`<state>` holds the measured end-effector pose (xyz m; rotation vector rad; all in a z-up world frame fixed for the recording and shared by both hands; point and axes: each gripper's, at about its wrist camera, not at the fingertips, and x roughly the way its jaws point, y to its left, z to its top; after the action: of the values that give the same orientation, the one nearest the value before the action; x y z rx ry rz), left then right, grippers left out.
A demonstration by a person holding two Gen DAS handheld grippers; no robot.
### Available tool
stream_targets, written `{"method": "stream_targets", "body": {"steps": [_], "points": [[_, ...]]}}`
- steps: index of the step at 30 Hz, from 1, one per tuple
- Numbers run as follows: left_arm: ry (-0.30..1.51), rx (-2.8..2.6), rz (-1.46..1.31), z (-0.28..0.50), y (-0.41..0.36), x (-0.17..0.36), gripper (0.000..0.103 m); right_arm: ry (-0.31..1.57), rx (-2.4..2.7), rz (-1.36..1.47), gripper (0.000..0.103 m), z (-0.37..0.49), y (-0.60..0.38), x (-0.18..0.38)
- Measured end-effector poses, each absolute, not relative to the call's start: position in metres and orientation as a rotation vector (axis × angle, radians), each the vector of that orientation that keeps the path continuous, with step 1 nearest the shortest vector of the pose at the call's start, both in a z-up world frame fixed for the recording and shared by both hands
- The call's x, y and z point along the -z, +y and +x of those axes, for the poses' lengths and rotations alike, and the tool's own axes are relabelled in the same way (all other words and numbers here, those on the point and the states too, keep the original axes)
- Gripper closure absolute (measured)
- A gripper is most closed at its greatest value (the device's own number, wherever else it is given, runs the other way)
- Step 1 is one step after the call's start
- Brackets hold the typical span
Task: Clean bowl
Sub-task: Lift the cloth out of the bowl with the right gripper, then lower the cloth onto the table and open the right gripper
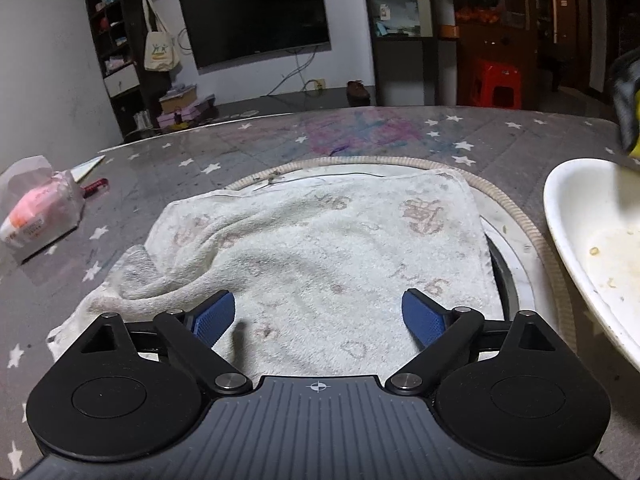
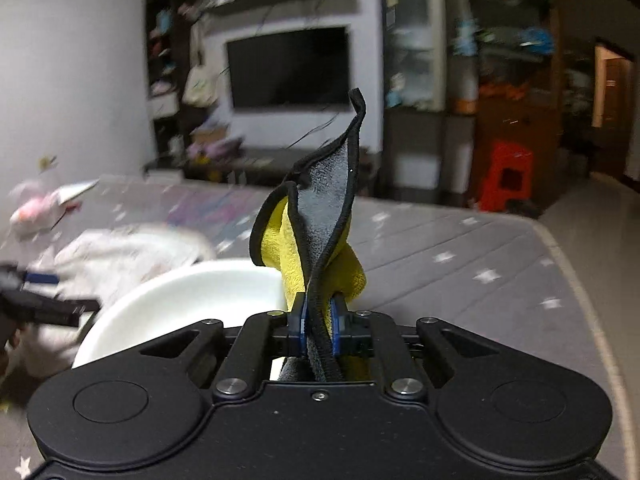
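A white bowl with food residue sits at the right of the left wrist view, beside a white towel. My left gripper is open and empty, low over the towel's near edge. My right gripper is shut on a yellow and grey cleaning cloth with black trim, which stands up between the fingers. The bowl lies just ahead and to the left of it. The cloth also shows at the right edge of the left wrist view, above the bowl. The right wrist view is blurred.
The towel lies on a round inset in a grey star-patterned table. A tissue pack and a red-handled item lie at far left. The table's right edge runs close by. A TV and shelves stand behind.
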<state>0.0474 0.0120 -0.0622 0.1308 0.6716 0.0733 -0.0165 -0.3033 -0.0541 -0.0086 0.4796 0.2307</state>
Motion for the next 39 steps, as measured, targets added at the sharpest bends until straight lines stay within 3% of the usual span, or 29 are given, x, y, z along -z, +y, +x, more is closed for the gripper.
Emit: {"method": "stream_targets", "body": {"steps": [4, 10, 28, 32, 34, 39], "points": [[0.664, -0.072, 0.125, 0.048, 0.013, 0.064, 0.007, 0.473, -0.126, 0.022, 0.091, -0.017, -0.339, 0.054], [0.686, -0.074, 0.065, 0.053, 0.022, 0.066, 0.000, 0.578, -0.040, 0.037, 0.091, -0.009, -0.366, 0.096], [0.702, -0.056, -0.006, 0.052, 0.033, 0.068, 0.000, 0.644, -0.256, 0.241, 0.087, -0.013, -0.357, 0.104], [0.702, -0.057, -0.005, 0.052, 0.033, 0.067, 0.000, 0.639, -0.256, 0.238, 0.071, -0.015, -0.357, 0.098], [0.702, -0.057, -0.005, 0.052, 0.033, 0.067, 0.000, 0.633, -0.249, 0.234, 0.069, -0.019, -0.359, 0.095], [0.702, -0.057, -0.005, 0.052, 0.033, 0.067, 0.000, 0.581, -0.223, 0.209, 0.048, -0.042, -0.369, 0.082]]}}
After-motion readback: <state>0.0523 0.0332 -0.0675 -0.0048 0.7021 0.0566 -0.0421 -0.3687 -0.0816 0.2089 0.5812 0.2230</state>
